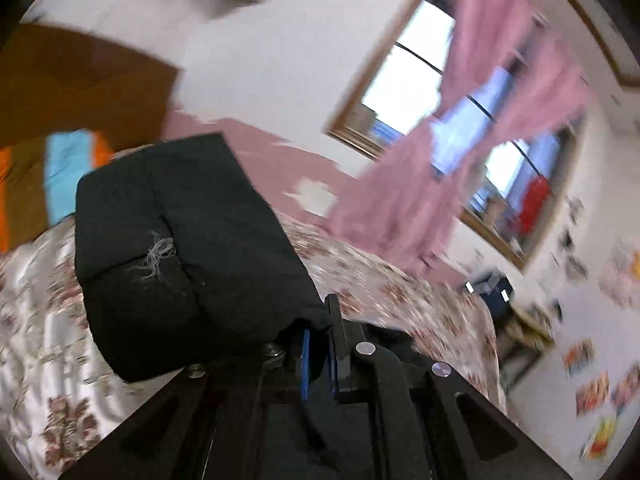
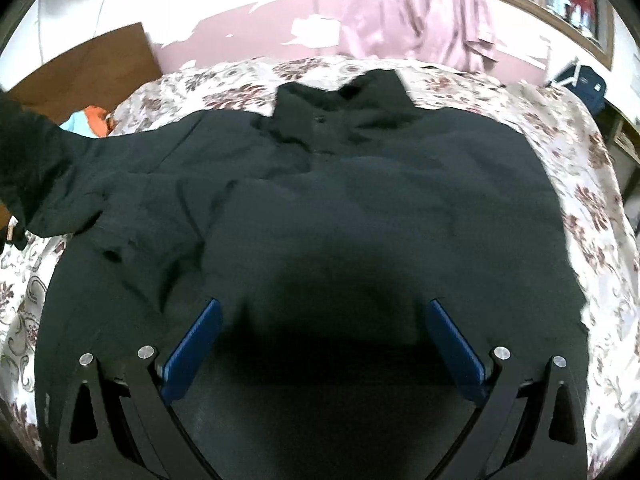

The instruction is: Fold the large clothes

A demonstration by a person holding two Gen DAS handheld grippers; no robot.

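Bed with a floral-patterned cream and maroon cover (image 2: 580, 184) is carrying the large black padded jacket (image 2: 360, 200), which is lying spread flat, collar toward the far pink wall, covering most of the cover. Pink fabric curtain (image 1: 460, 152) is hanging over the wooden-framed window (image 1: 404, 80) behind the bed. Right gripper (image 2: 324, 344) is hovering above the jacket's near hem, jaws standing wide open, blue pads well apart, no cloth between them; the jacket body is lying below and ahead of them. Left gripper (image 1: 318, 356) is tilted, its jaws closed on a bunched fold of the same black jacket, probably a sleeve end; that fold is sticking out up-left from the jaws, raised off the bed cover, a frayed grey thread showing on it.
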